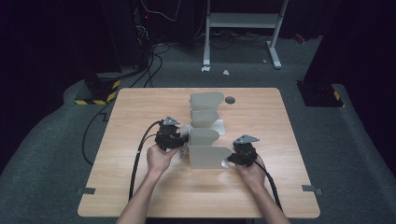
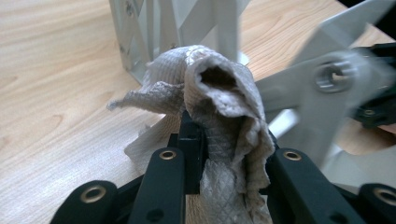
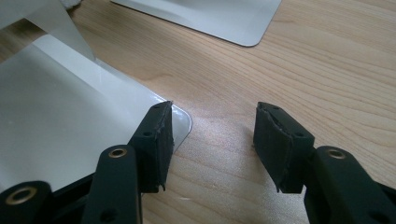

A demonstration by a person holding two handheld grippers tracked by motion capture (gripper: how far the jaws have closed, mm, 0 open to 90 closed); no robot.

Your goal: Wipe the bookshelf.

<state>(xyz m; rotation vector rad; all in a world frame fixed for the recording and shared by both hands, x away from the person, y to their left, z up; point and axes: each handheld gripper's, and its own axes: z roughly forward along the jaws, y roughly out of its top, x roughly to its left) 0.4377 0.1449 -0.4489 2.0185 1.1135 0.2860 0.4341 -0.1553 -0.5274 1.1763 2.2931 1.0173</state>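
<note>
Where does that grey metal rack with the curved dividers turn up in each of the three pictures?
High view: the grey rack stands mid-table, between the two tongs.
Left gripper view: its slotted frame rises at top centre, behind the crumpled cloth pinched in the left tongs.
Right gripper view: its flat base plate fills the left side, by the open right tongs.
Shared landmark: the wooden table.
</note>
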